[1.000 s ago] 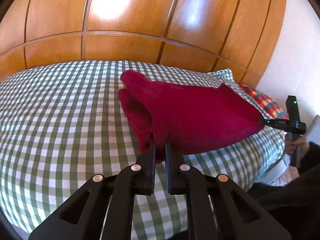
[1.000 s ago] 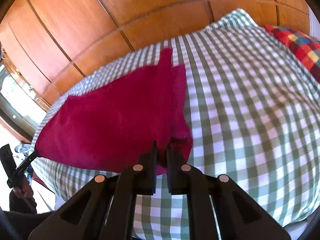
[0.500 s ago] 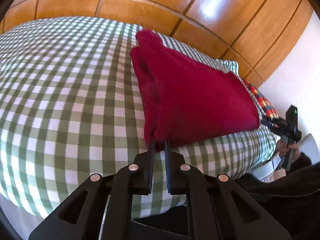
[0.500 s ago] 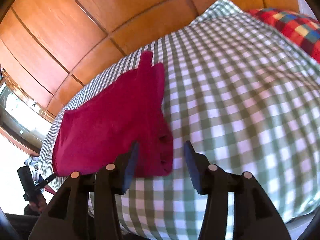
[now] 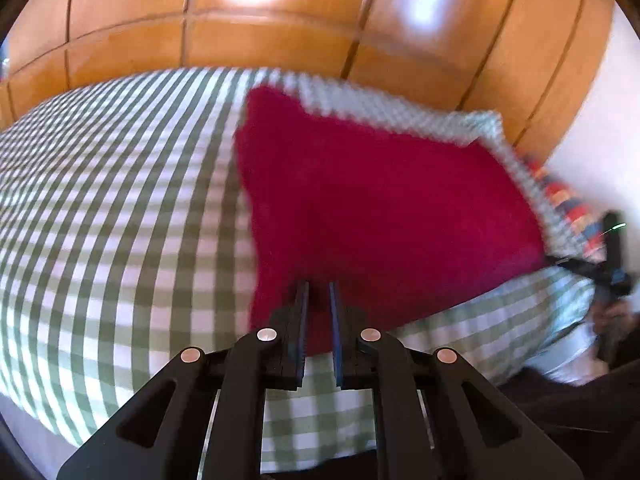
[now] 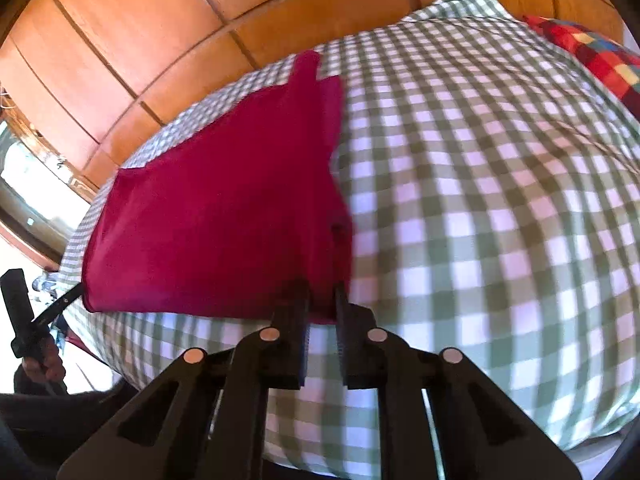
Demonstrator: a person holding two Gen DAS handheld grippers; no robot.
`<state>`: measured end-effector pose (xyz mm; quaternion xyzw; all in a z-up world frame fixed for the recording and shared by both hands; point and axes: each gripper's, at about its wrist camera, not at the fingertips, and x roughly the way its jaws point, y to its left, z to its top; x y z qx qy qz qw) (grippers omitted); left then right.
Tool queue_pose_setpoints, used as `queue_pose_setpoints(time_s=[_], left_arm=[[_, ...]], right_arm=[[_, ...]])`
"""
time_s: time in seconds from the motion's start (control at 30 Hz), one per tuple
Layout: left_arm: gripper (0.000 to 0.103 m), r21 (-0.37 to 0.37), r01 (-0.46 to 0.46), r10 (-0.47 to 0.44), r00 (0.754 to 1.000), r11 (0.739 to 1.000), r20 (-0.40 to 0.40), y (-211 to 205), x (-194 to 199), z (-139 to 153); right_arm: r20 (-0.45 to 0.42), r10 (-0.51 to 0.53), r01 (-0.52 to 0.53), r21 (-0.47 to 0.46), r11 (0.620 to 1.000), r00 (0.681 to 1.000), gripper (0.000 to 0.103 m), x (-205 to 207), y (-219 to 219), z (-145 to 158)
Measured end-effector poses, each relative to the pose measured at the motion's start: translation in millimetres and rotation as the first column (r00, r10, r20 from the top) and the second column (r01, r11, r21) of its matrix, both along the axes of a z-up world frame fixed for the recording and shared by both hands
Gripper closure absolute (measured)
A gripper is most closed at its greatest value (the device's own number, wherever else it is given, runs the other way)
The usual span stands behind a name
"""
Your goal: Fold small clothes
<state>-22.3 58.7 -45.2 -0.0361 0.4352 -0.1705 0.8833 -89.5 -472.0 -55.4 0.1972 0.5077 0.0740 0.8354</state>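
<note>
A dark red small garment point(image 5: 384, 216) lies spread on the green-and-white checked bed cover point(image 5: 120, 208); it also shows in the right wrist view point(image 6: 224, 216). My left gripper point(image 5: 319, 292) is shut on the garment's near left corner. My right gripper point(image 6: 322, 292) is shut on the garment's near right corner, its jaws almost together. Each gripper shows small at the far corner in the other's view: the right one point(image 5: 560, 260) and the left one point(image 6: 76, 290). The garment's far end narrows to a strip point(image 6: 306, 68).
A wooden panelled wall point(image 5: 280, 40) stands behind the bed. A multicoloured checked pillow point(image 6: 592, 56) lies at the right end. The bed's near edge point(image 6: 360, 432) drops off just under the grippers. A window point(image 6: 24, 184) is at the far left.
The right gripper, open half a second ago, has closed on the garment's corner. The garment, held in the air a second ago, now lies flatter on the bed. The left gripper kept its hold.
</note>
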Motion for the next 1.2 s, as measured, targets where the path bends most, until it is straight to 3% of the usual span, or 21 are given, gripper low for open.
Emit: queue_pose_setpoints(time_s=[0.13, 0.2, 0.27, 0.37, 0.57, 0.63, 0.67, 0.7, 0.73, 0.77, 0.9, 1.13, 1.2], left_arm=[[0.096, -0.108, -0.066, 0.061, 0.997, 0.992, -0.050, 16, 1, -10], [0.096, -0.130, -0.090, 0.087, 0.996, 0.987, -0.029, 20, -1, -1], [0.096, -0.131, -0.106, 0.107, 0.994, 0.986, -0.004, 21, -3, 7], [0.096, -0.061, -0.133, 0.135, 0.990, 0.989, 0.037, 19, -1, 13], [0.096, -0.018, -0.178, 0.179, 0.983, 0.984, 0.051, 15, 4, 15], [0.095, 0.001, -0.203, 0.203, 0.977, 0.979, 0.062, 17, 2, 15], [0.095, 0.004, -0.210, 0.209, 0.976, 0.978, 0.065, 18, -1, 15], [0.096, 0.004, -0.215, 0.214, 0.974, 0.977, 0.067, 20, -4, 15], [0.095, 0.004, -0.223, 0.222, 0.972, 0.975, 0.071, 22, -6, 15], [0.095, 0.006, -0.229, 0.228, 0.971, 0.973, 0.072, 23, -8, 14], [0.095, 0.030, -0.246, 0.244, 0.967, 0.969, 0.069, 26, -10, 12], [0.095, 0.143, -0.272, 0.258, 0.960, 0.952, 0.110, 12, -4, 22], [0.095, 0.167, -0.276, 0.257, 0.958, 0.946, 0.125, 10, -2, 25]], right_arm=[[0.006, 0.025, -0.025, 0.004, 1.000, 1.000, 0.087, -1, 3, 7], [0.039, -0.010, 0.009, 0.003, 1.000, 0.999, 0.059, 1, -4, 19], [0.071, -0.033, 0.034, -0.009, 0.999, 0.997, 0.050, 10, -7, 30], [0.120, -0.072, 0.078, -0.043, 0.996, 0.990, 0.032, 41, -6, 45], [0.138, -0.105, 0.118, -0.090, 0.989, 0.985, 0.033, 125, 16, 57], [0.123, -0.085, 0.100, -0.117, 0.988, 0.989, 0.045, 150, 25, 52], [0.104, -0.070, 0.085, -0.148, 0.985, 0.992, 0.060, 160, 31, 50], [0.088, -0.055, 0.069, -0.170, 0.983, 0.995, 0.083, 167, 35, 47], [0.074, -0.034, 0.050, -0.230, 0.972, 0.997, 0.093, 171, 44, 43], [0.078, -0.027, 0.048, -0.271, 0.962, 0.997, 0.096, 170, 49, 39], [0.098, -0.057, 0.087, -0.329, 0.941, 0.994, 0.097, 163, 46, 33], [0.053, -0.122, 0.132, -0.265, 0.955, 0.991, 0.097, 155, 29, 18], [0.069, -0.134, 0.147, -0.249, 0.957, 0.989, 0.086, 150, 28, 24]])
